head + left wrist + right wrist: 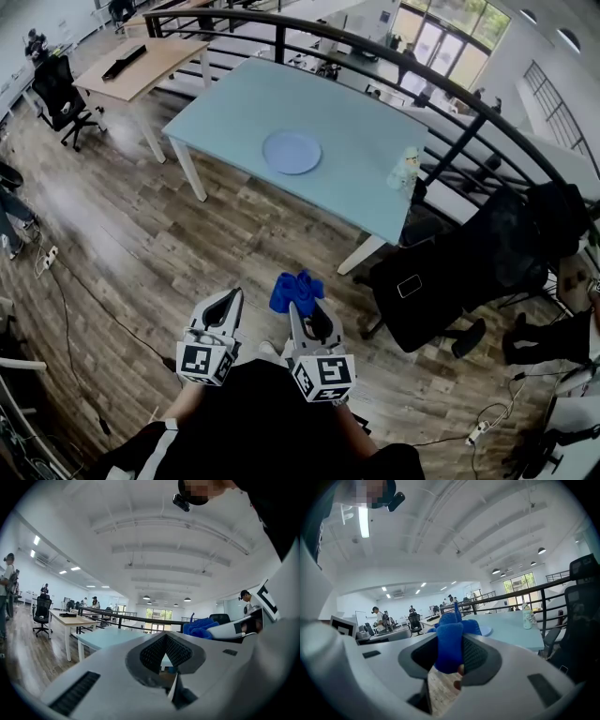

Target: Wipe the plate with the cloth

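Lower centre: right gripper (302, 309) clamped on blue cloth (292, 289); left gripper (232, 300) closed, jaws together, empty. Upper centre: plate (292, 152) on pale worktop (366, 178).

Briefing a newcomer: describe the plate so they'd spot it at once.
Find the pale blue table beside the black railing. The plate lies near its middle. It is round, flat and empty, unlike the small upright bottle at the table's edge.

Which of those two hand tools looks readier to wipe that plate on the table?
The right gripper: its fingers pinch the blue cloth. The left gripper is shut on nothing. The plate lies ahead on the table, away from both.
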`<act>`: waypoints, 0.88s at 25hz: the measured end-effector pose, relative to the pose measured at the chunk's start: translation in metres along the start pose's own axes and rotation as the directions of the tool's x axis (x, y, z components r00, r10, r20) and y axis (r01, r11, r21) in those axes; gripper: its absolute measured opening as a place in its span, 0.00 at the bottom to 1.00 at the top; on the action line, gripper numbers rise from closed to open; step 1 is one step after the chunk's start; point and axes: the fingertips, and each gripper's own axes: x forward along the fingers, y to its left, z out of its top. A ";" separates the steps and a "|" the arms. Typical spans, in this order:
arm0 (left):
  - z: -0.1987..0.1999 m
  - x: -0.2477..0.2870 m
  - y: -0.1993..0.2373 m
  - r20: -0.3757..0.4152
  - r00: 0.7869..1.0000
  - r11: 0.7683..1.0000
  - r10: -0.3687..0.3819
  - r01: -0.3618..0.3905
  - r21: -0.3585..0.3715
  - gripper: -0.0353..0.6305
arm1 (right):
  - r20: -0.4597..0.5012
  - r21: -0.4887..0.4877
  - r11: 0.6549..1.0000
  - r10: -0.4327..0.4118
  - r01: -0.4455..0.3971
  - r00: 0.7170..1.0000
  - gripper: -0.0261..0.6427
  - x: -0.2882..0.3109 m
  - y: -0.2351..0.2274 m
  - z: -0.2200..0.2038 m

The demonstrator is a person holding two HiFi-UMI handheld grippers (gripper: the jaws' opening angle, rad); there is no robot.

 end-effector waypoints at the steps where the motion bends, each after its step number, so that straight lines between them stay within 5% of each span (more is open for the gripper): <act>1: 0.000 0.001 0.001 0.002 1.000 1.000 -0.002 0.002 0.000 0.05 | 0.001 -0.001 1.000 -0.001 0.001 1.000 0.22 0.002 0.000 0.001; 22: -0.010 0.077 0.035 -0.020 1.000 1.000 -0.002 0.002 -0.002 0.05 | -0.015 0.014 1.000 -0.007 0.007 1.000 0.22 0.081 -0.037 0.012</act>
